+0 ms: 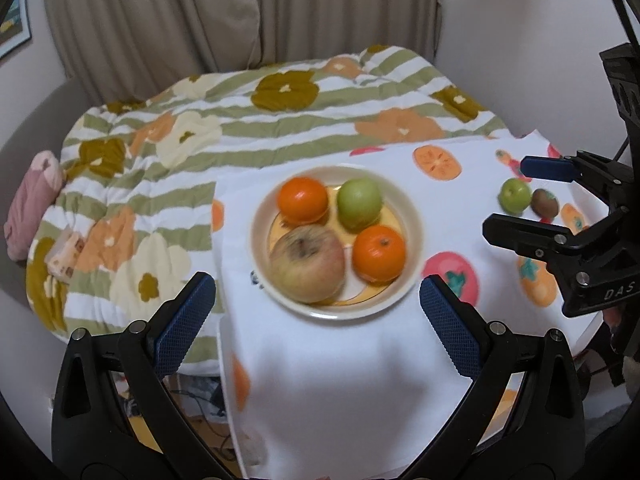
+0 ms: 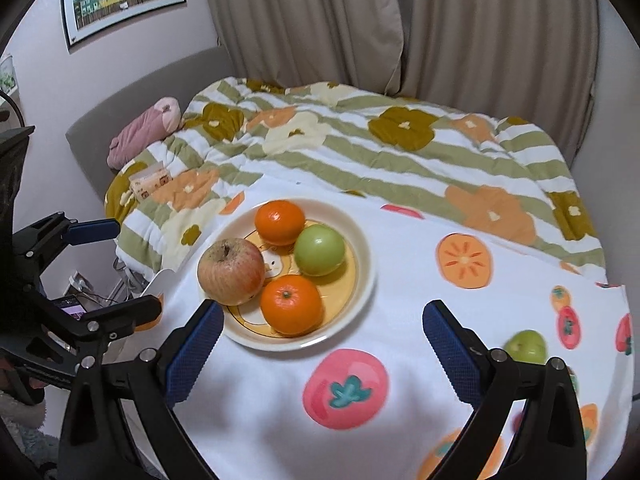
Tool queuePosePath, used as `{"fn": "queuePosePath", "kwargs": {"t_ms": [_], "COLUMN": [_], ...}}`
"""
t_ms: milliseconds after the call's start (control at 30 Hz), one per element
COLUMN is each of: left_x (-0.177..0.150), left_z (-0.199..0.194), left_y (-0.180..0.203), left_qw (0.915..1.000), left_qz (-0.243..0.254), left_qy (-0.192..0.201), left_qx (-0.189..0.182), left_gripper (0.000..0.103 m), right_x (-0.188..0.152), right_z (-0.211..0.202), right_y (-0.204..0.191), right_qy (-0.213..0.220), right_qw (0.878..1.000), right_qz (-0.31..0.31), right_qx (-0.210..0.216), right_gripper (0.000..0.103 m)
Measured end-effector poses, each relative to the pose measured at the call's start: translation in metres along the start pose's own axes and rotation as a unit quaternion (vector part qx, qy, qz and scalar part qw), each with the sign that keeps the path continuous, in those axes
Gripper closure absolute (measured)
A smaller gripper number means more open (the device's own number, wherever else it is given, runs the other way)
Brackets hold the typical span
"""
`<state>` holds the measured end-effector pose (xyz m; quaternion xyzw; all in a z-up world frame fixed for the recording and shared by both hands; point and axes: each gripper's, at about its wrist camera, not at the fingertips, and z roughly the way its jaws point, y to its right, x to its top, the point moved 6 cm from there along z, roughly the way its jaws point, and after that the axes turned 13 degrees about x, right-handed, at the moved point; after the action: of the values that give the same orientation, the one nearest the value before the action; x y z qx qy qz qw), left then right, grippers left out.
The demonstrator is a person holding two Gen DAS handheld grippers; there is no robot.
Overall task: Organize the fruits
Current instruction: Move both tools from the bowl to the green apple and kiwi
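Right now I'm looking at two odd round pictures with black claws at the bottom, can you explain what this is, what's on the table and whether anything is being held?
Those claws are two hand-held grippers; a person carries one in each hand, each with a wide-angle camera looking along its fingers. One picture comes from the left gripper, the other from the right gripper. Both stand open and hold nothing. On the fruit-print tablecloth sits a cream plate with two oranges, a green apple and a reddish apple. Off the plate lie a second green apple and a brown kiwi-like fruit. Behind is a bed with a floral quilt.
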<state>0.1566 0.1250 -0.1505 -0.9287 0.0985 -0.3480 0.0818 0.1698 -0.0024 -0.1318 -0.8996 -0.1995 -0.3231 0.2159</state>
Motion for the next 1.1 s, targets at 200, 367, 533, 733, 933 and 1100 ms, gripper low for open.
{"fn": "queuePosePath", "kwargs": {"t_ms": [200, 367, 533, 733, 933, 1100], "left_x": [0.015, 0.023, 0.024, 0.027, 0.033, 0.043], "left_z": [-0.021, -0.034, -0.038, -0.032, -0.011, 0.014], "left_y": [0.037, 0.076, 0.120, 0.171, 0.217, 0.245], "left_qw": [0.9998, 0.9992, 0.9980, 0.9957, 0.9926, 0.9889], "left_qz": [0.009, 0.020, 0.031, 0.048, 0.074, 0.097], "left_qy": [0.017, 0.026, 0.030, 0.032, 0.027, 0.026], "left_qx": [-0.009, -0.025, -0.047, -0.072, -0.092, -0.109], "left_gripper": [0.000, 0.000, 0.000, 0.000, 0.000, 0.000], "right_x": [-0.006, -0.022, -0.047, -0.079, -0.106, -0.118], "right_z": [-0.049, -0.085, -0.118, -0.146, -0.154, -0.147], "right_y": [0.017, 0.041, 0.072, 0.114, 0.157, 0.186], "right_qy": [0.024, 0.041, 0.052, 0.049, 0.041, 0.037], "right_qw": [1.000, 0.998, 0.995, 0.990, 0.982, 0.972], "right_qz": [0.002, 0.016, 0.041, 0.083, 0.134, 0.189], "right_qx": [-0.020, -0.043, -0.071, -0.106, -0.124, -0.133], "right_gripper": [0.003, 0.003, 0.003, 0.003, 0.003, 0.003]}}
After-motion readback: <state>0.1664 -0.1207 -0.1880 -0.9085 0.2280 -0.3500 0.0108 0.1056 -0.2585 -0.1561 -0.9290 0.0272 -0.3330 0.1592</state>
